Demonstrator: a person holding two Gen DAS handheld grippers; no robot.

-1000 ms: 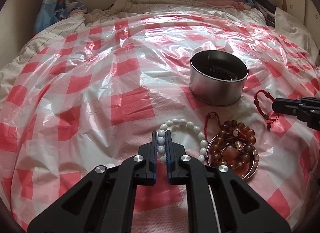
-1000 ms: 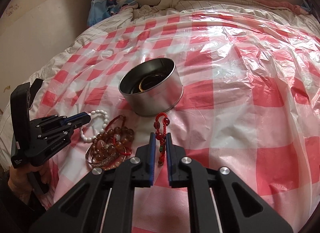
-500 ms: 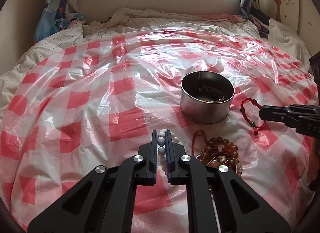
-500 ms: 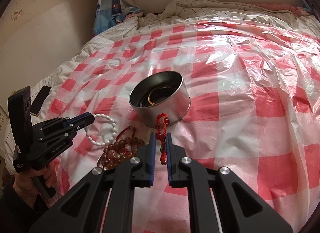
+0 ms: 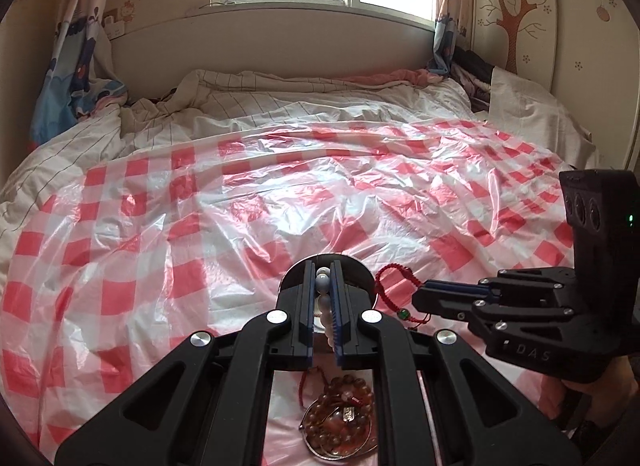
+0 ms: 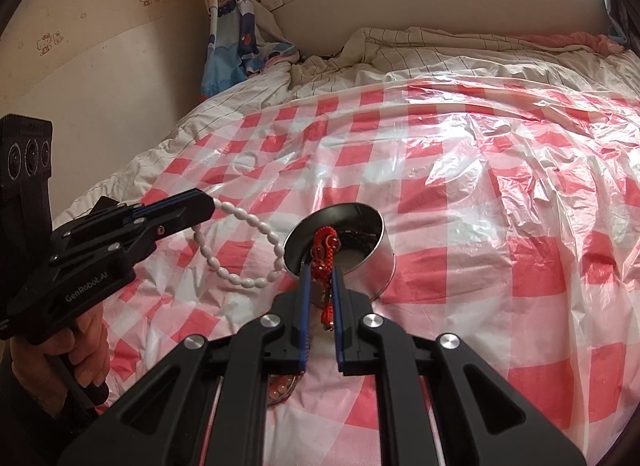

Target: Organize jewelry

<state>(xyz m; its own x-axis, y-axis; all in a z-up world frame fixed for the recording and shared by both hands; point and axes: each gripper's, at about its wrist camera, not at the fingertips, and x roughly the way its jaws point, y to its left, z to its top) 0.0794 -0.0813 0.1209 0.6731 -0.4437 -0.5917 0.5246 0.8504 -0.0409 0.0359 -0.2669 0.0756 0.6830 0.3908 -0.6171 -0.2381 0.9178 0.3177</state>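
My left gripper (image 5: 323,280) is shut on a white bead bracelet (image 5: 323,286), which hangs in a loop (image 6: 240,256) above the cloth left of the tin. My right gripper (image 6: 321,272) is shut on a red cord bracelet (image 6: 326,252) with a green bead (image 5: 404,313); it dangles at the near rim of the round metal tin (image 6: 376,254). In the left wrist view the tin (image 5: 360,268) is mostly hidden behind my fingers. A pile of amber bead bracelets and a silver bangle (image 5: 340,426) lies on the cloth below my left gripper.
A red-and-white checked plastic sheet (image 5: 200,250) covers the bed. A rumpled striped quilt (image 5: 280,101) lies at the far end under the window. A wall and curtain stand on the left (image 6: 228,25). A hand (image 6: 76,350) holds the left gripper's handle.
Both grippers rose from the cloth, lifting the white bead bracelet and the red cord bracelet clear of it. The left one tipped up more, so the window came into view.
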